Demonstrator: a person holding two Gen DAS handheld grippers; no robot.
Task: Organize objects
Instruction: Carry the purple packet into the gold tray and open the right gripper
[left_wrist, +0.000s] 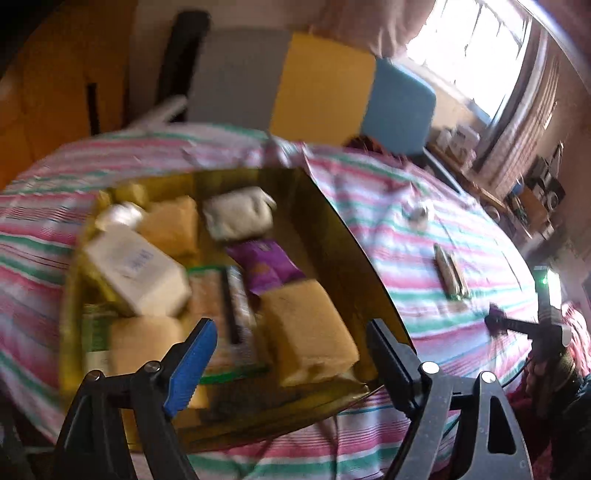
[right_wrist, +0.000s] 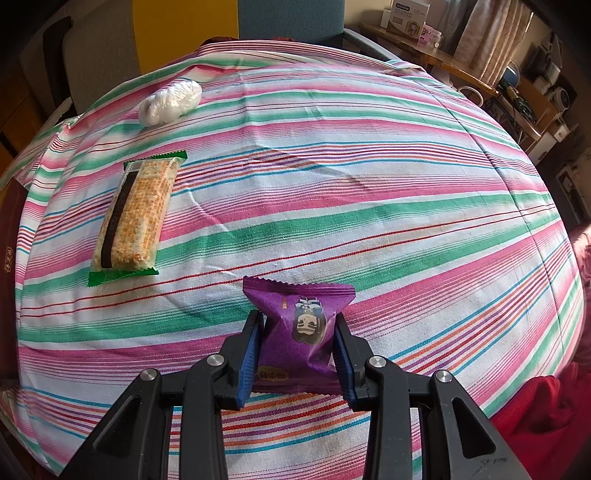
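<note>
Clamping a purple snack packet (right_wrist: 301, 332) on the striped cloth (right_wrist: 369, 206), right gripper (right_wrist: 299, 354); left gripper (left_wrist: 291, 354) released above the gold tray (left_wrist: 343, 236)

Right pads press the glossy, crimp-edged packet from both sides; left jaws spread wide, nothing between them, over blurred tan blocks, a white bottle (left_wrist: 136, 273) and another purple packet (left_wrist: 264, 264) packed in the tray. A green-edged cracker bar (right_wrist: 135, 214) and a crinkled clear plastic bundle (right_wrist: 170, 101) lie well apart on open cloth; a shelf and window stand beyond

A lived-in home room: a striped cloth (right_wrist: 332, 192) covers the table, a curtained window (left_wrist: 476, 55) lets daylight in, and cluttered shelves (right_wrist: 524, 92) line the wall.
</note>
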